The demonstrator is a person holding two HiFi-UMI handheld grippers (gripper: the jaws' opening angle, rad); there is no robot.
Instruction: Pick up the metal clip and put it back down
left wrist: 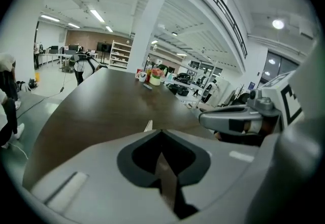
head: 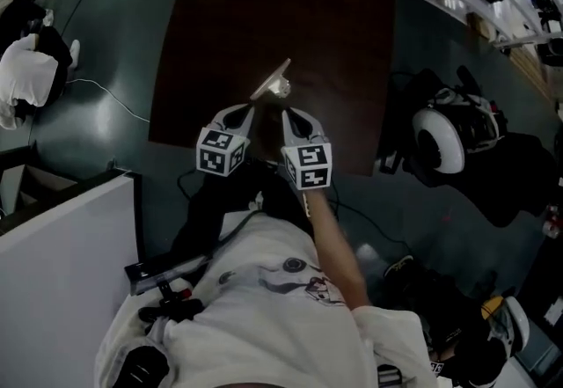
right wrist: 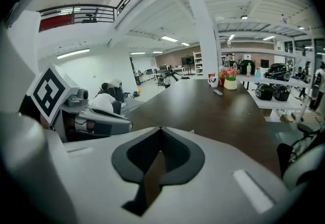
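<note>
Station finding, head view: the left gripper (head: 249, 110) is clenched, its pads meeting with nothing between them (its own view shows only the table through the slit). It sits at 7 o'clock of the shiny metal clip (head: 274, 84), just beside it.

The clip lies on the dark brown wooden surface (head: 220, 25) near the front edge, one handle raised toward 1 o'clock. No gripper holds it. Whether either tip touches it cannot be confirmed.

The right gripper (head: 286, 112) is likewise clenched and empty, at 5 o'clock of the clip.

Assessment: the pick appears not yet made. Recommended practice:
- Spread one gripper's jaws before advancing.
- Straddle the raised handle rather than the flat body.
- Close squarely and lift straight up.
- Keep the other gripper clear, so the clip is not nudged across the surface.
</note>
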